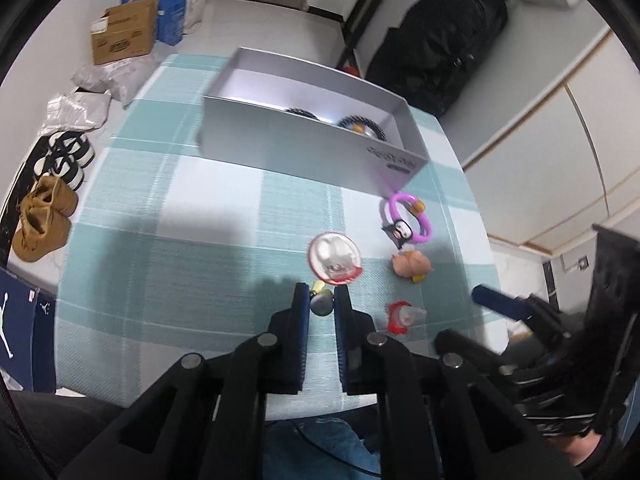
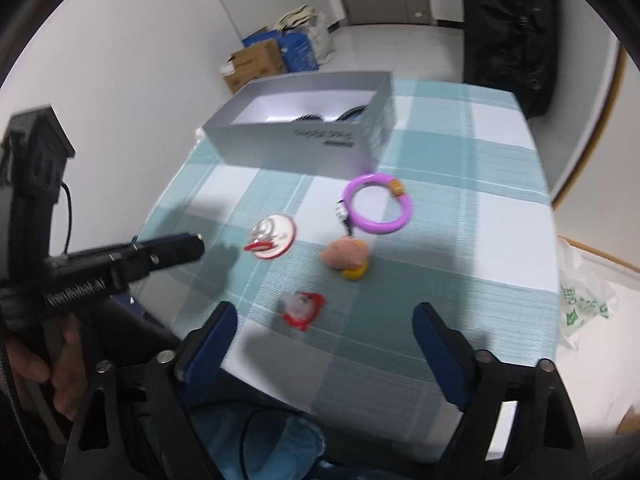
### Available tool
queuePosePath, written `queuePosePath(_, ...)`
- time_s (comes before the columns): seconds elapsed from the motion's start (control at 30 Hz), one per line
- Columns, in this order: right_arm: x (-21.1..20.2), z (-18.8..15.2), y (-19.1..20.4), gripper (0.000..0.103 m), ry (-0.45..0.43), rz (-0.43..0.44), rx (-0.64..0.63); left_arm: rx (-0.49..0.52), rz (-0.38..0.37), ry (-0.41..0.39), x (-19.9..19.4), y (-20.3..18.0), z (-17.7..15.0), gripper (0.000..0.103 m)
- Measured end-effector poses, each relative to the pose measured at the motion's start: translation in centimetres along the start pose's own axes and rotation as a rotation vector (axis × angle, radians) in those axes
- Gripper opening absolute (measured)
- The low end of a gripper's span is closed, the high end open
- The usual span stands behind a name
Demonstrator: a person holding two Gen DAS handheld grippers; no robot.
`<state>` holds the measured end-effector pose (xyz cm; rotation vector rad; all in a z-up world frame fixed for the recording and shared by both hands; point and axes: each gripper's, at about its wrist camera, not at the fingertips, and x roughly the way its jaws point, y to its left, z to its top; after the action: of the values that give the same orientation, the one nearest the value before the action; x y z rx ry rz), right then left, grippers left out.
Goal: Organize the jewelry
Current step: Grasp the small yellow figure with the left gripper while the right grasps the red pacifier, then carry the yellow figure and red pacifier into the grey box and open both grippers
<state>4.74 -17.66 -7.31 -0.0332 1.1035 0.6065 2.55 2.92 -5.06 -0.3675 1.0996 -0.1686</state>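
On my left wrist view, my left gripper (image 1: 321,300) is clenched on a small metal piece (image 1: 322,305) tied to the round charm (image 1: 334,258). Ahead lie a pink ring (image 1: 408,220), a peach charm (image 1: 411,264) and a red charm (image 1: 402,317), near the white box (image 1: 304,136) on the checked cloth (image 1: 180,208). Shoes (image 1: 48,208) line the floor.

On the right view, my right gripper (image 2: 324,320) hangs released over the red charm (image 2: 302,308), not touching it. Cartons (image 2: 260,65) stand by the wall.
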Motion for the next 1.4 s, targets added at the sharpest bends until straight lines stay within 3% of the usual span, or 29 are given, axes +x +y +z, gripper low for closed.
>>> queuePosePath(0.23, 2.6, 0.2, 1.6, 0.062, 0.064, -0.05, -0.044, -0.002, 0.034, -0.024, 0.0, 0.3, 0.3, 0.007)
queuePosePath(0.43, 3.5, 0.0, 3.4, 0.031, 0.084, -0.094, -0.136, -0.023, 0.018, -0.034, -0.5, 1.2, 0.4, 0.007)
queuePosePath(0.63, 3.6, -0.3, 3.8, 0.023, 0.078, -0.133, -0.174, -0.028, 0.011, -0.034, -0.5, 1.4, 0.7, 0.007)
queuePosePath(0.67, 3.5, -0.3, 3.9, 0.016, 0.074, -0.136, -0.178, -0.028, 0.009, -0.038, -0.6, 1.4, 0.7, 0.007)
queuePosePath(1.0, 2.7, 0.2, 4.0, 0.016, 0.049, -0.104, -0.169, -0.017, 0.013, -0.044, -0.7, 1.1, 0.8, 0.007)
queuePosePath(1.4, 0.0, 4.3, 2.7, 0.016, -0.079, 0.008, -0.047, 0.004, 0.034, -0.087, -1.3, 0.1, 2.9, 0.007)
